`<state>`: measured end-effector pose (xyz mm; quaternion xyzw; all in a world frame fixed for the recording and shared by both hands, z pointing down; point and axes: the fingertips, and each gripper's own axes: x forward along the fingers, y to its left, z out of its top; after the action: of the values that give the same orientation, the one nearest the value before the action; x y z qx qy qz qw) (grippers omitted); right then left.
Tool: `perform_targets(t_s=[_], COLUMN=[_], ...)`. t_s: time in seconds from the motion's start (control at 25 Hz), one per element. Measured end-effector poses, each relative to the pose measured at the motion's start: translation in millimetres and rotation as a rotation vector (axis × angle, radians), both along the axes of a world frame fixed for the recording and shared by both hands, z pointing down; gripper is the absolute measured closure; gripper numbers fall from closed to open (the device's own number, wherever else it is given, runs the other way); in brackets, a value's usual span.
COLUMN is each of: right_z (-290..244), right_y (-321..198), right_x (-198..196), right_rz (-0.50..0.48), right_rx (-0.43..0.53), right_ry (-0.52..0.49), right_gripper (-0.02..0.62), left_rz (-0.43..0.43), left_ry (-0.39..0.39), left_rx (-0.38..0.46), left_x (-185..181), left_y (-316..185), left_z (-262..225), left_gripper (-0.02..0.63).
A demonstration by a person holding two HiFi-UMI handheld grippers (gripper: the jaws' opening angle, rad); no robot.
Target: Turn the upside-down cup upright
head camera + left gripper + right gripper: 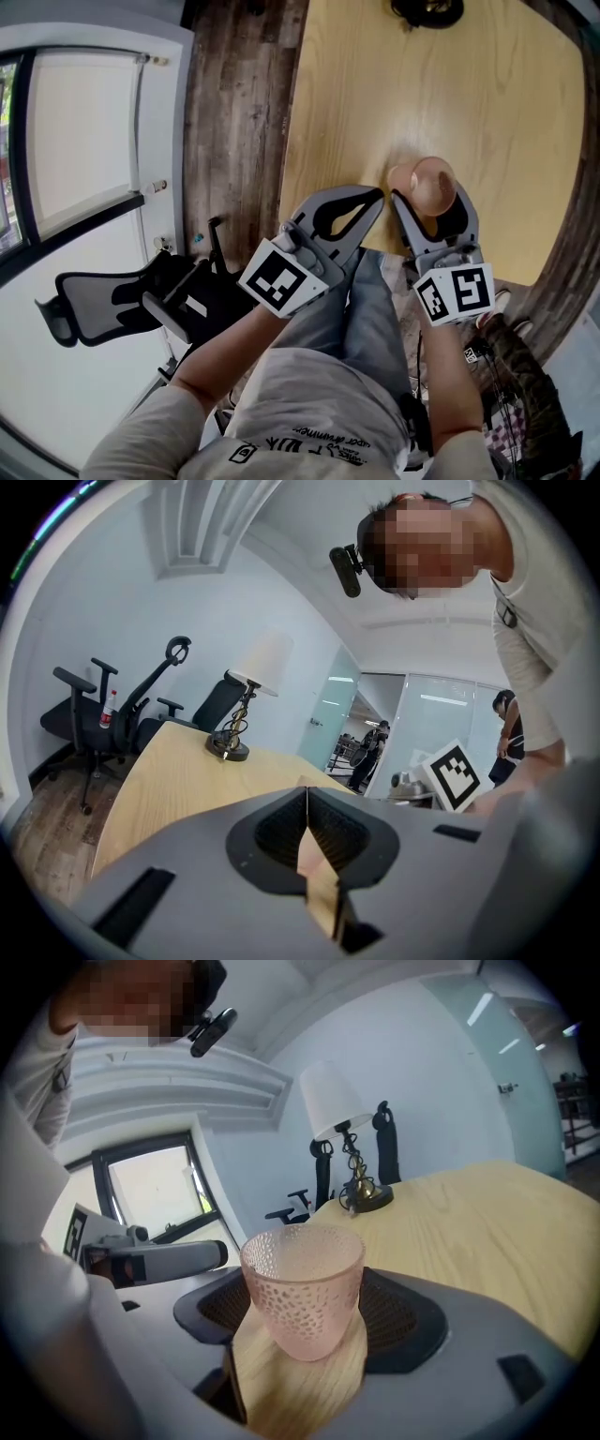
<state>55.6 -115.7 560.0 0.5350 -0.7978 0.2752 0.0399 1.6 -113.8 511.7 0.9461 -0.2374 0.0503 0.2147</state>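
Right gripper view: cup [302,1283], pink, mouth up, clamped in right tongs [306,1305] near surface [487,1213] front edge, apparently for righting; left tongs [307,803] closed, empty.

Light wood table [487,112], pale grain, rounded edge. Way at the far end sits a little lamp [336,1110], white shade on a dark round base. Close to the near edge is a pink dimpled glass cup [303,1283], mouth up. Honestly can't tell if its bottom is resting on the wood. Dark plank floor [234,112] runs along the table's left side, with a black office chair [178,291] on it.
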Motion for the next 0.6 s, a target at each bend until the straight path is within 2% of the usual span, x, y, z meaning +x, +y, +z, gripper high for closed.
perform_targets(t_s=[0.32,0.6], right_z=[-2.1,-12.4], right_y=[5.3,7.1], right_x=[21.8,34.8], right_rz=[0.153,0.238], right_rx=[-0.084,-0.107], right_ry=[-0.36,-0.579], right_gripper=[0.252,0.252], left_rz=[0.047,0.127], left_ry=[0.018,0.021], left_rx=[0.016,0.045], left_x=[5.3,14.8], left_y=[8.3,13.6], left_z=[-6.6,-13.1], left_gripper=[0.595,0.579])
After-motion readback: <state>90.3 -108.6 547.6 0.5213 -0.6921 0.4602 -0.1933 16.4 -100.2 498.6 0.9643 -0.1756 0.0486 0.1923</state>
